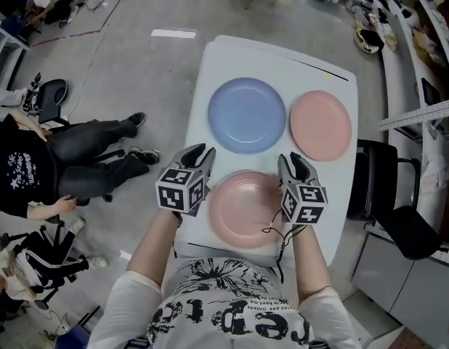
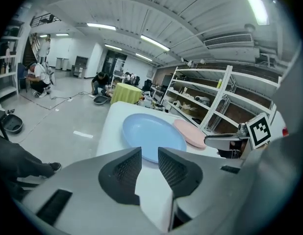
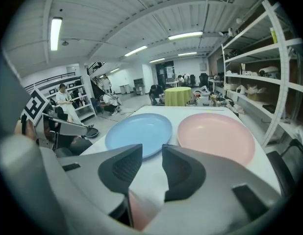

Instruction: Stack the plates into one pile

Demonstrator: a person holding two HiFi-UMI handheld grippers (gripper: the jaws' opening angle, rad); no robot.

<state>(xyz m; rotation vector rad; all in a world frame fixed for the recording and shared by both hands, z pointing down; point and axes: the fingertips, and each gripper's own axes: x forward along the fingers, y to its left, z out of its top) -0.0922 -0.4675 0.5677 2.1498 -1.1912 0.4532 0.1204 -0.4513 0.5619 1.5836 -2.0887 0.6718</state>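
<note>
Three plates lie apart on the white table [image 1: 232, 57]: blue plate [image 1: 246, 115] far left, far pink plate [image 1: 321, 124] beside it, near pink plate [image 1: 243, 209] at the front edge. Left gripper [image 1: 203, 151] is just beside the near plate's left rim, right gripper [image 1: 290, 158] over its right rim. Both jaws stand a bit apart, w/ nothing between.

Plates [image 1: 247, 115] apart on table [image 1: 243, 58]

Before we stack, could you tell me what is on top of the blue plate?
Nothing: the blue plate lies bare on the white table. The table patch beneath it is covered.
</note>
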